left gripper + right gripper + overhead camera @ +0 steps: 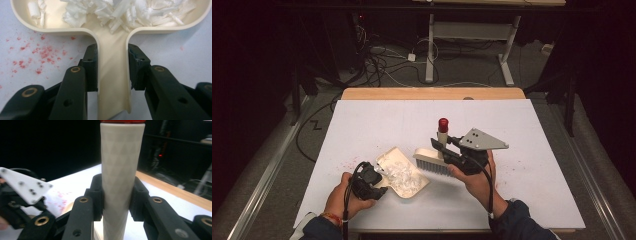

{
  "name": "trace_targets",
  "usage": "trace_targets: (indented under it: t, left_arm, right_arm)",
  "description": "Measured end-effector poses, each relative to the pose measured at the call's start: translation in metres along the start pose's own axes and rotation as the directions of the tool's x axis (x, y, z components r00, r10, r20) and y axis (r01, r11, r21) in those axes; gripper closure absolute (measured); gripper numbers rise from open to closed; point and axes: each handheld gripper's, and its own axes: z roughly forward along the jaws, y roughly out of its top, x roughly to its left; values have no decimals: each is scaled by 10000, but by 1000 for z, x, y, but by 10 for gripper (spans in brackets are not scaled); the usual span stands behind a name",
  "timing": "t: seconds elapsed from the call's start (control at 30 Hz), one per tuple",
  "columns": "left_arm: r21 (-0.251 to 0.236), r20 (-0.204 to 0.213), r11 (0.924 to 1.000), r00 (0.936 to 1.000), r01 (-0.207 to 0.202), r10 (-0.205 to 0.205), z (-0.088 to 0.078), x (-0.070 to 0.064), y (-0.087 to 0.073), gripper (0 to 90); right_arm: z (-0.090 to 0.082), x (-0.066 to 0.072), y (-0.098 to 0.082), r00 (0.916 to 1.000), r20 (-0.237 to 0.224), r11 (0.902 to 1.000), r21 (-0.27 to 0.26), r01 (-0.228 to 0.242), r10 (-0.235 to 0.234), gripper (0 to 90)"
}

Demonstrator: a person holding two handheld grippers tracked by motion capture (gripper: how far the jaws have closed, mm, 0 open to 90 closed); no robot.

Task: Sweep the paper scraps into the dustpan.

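High view looks forward and down from above the person's side, the white table (362, 120) filling mid-frame, floor and cables along the top. Left gripper view sits very near, gazing down along its tongs (112, 68) at the cream dustpan (112, 82), which high view shares at lower centre. Right gripper view faces level past its tongs (117, 195), close on the brush handle (121, 170), table edge at right.

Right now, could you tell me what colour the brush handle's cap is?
Red cap, best seen in the high view.
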Motion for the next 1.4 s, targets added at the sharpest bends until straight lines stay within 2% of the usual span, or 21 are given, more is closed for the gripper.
trace_targets:
  t: [0.2,0.37,0.47,0.53,0.67,0.73,0.83,0.97,1.0,1.03,1.1,1.17,1.23,1.4]
  left_arm:
    - [11,-12,10000,10000,42,-42,2,-1,0,631]
    - [-3,-16,10000,10000,67,-67,2,-1,0,631]
    - [-19,11,10000,10000,72,-72,2,-1,0,631]
    - [-21,16,10000,10000,68,-68,2,0,0,631]
    - [3,27,10000,10000,67,-67,2,0,0,631]
    - [-27,32,10000,10000,84,-84,2,-1,1,631]
    - [-22,26,10000,10000,94,-94,2,-1,1,631]
    - [-40,174,9995,9994,297,-297,3,2,0,631]
    - [-30,195,9996,9994,295,-295,3,2,0,631]
    - [-32,194,9996,9994,275,-275,3,2,1,631]
    - [-40,195,9996,9994,273,-272,3,2,0,631]
    - [-52,201,9996,9994,271,-270,3,2,0,631]
    - [-32,179,9997,9996,236,-235,2,2,0,631]
    - [-25,163,9996,9995,269,-268,2,2,0,631]
  right_arm:
    - [-6,-11,-4,9990,440,9999,-39,-122,124,701]
    - [4,-16,-13,9957,897,9997,30,-234,231,701]
    - [12,-17,-21,9919,1273,9999,159,-4,-16,701]
    - [13,-17,-23,9894,1452,9999,55,89,-96,702]
    - [15,-23,-22,9827,1819,9990,-335,-285,341,701]
    - [22,-26,-21,9791,1989,9986,-384,-364,433,702]
    - [37,-29,-19,9758,2168,9988,-454,-202,296,702]
    - [58,-31,-19,9671,2541,9981,-615,2,154,702]
    - [64,-32,-20,9652,2613,9988,-464,146,-19,702]
    - [70,-31,-21,9638,2664,9994,-340,64,29,702]
    - [77,-28,-22,9695,2451,9995,-273,127,-56,702]
    - [79,-20,-21,9737,2252,9993,-97,371,-340,701]
    - [76,-11,-21,9811,1886,9990,-20,443,-431,701]
    - [68,10,-21,9932,1013,9983,200,549,-567,700]
